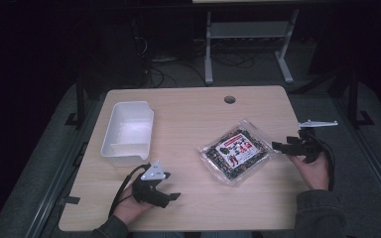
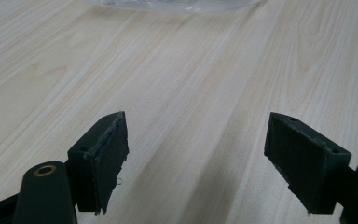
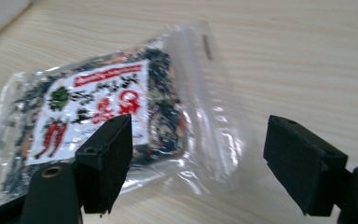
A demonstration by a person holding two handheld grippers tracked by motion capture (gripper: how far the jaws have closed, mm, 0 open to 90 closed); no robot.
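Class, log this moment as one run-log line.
right tool: open, at packet edge, not gripping | left tool: open, over bare table | bin: empty

We see the packet [image 1: 235,154] lying flat right of centre on the tabletop [image 1: 193,114], tub [image 1: 127,133] well apart at its left, right claw [image 1: 277,147] just beside the packet's right edge, left claw [image 1: 174,199] near the front edge, below the tub
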